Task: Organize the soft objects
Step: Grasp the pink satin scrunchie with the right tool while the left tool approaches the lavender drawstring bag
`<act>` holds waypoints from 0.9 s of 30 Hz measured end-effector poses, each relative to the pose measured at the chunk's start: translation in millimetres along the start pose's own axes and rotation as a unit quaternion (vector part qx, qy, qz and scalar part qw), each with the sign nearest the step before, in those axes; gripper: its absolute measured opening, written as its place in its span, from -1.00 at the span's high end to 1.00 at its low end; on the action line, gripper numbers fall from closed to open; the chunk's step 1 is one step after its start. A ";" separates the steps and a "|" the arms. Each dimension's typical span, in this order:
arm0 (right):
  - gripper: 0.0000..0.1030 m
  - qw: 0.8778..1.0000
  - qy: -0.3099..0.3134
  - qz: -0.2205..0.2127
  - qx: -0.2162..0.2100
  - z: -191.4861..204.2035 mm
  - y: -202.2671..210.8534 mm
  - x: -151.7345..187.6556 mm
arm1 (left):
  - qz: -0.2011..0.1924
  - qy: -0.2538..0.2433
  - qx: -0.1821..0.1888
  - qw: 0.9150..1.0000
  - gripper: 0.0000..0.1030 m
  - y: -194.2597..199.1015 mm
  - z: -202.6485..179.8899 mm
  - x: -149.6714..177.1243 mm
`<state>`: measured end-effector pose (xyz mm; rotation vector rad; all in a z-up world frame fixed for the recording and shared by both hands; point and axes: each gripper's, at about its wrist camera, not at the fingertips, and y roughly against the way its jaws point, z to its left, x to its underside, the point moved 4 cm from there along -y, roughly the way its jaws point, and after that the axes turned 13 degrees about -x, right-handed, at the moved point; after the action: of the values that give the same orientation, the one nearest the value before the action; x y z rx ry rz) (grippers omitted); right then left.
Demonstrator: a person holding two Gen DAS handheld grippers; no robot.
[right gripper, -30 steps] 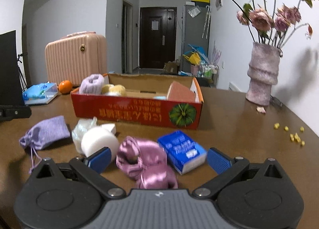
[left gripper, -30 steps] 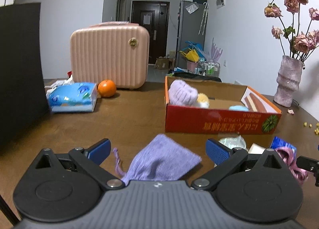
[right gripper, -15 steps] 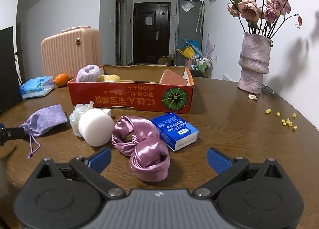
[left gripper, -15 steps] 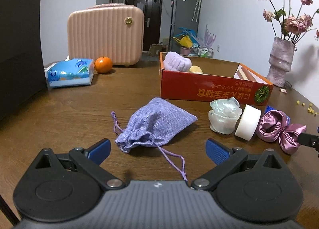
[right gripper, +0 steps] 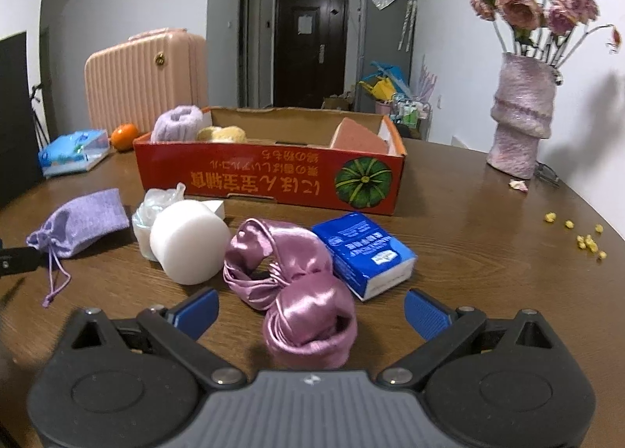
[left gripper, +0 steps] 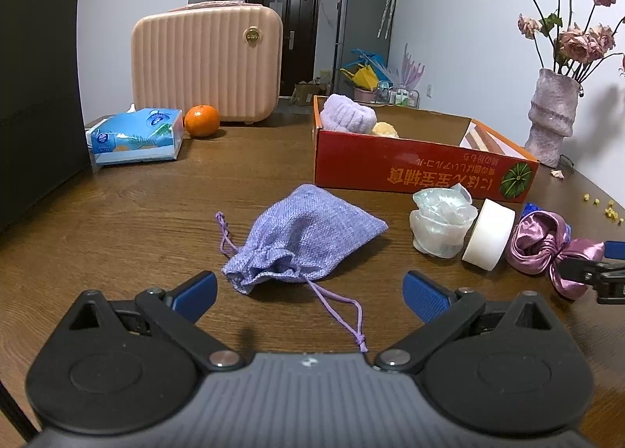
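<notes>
Both tongs are spread wide with nothing in them: the left gripper point(left gripper: 308, 291) sits low over the wooden table point(left gripper: 129, 221) with the lavender drawstring pouch point(left gripper: 304, 239) lying flat at 12 o'clock just past its tips, drawstring trailing back between them. The right gripper point(right gripper: 310, 309) has the pink satin scrunchie point(right gripper: 297, 284) at 12 o'clock between its fingers, a white foam roll point(right gripper: 189, 247) at 10 and a blue tissue pack point(right gripper: 363, 252) at 1. The red cardboard box point(right gripper: 269, 182) (a purple towel roll point(right gripper: 177, 127) and yellow sponge point(right gripper: 222, 134) sit inside) is farther back at 12.
</notes>
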<state>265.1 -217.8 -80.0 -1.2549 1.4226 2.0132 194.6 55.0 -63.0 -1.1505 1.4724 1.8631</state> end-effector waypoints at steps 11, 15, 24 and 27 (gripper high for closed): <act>-0.63 0.999 0.016 0.031 -0.014 0.5 -33.5 -0.6 | 0.004 -0.002 -0.006 1.000 -1.00 -3.1 -0.6 1.1; -0.33 0.999 0.014 0.034 -0.020 0.8 -35.4 2.3 | 0.008 -0.004 -0.008 1.000 -1.00 -4.6 -1.5 1.8; 0.10 0.999 0.024 0.027 -0.020 3.9 -33.4 3.9 | 0.007 -0.003 -0.013 1.000 -1.00 -5.0 -1.2 2.0; 0.16 0.999 0.015 0.021 -0.022 1.5 -30.9 3.6 | 0.007 -0.002 -0.015 1.000 -1.00 -5.0 -0.7 2.1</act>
<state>284.7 -204.2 -100.0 -1.2880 1.4363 2.0721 197.8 55.5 -67.5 -1.1523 1.4603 1.9013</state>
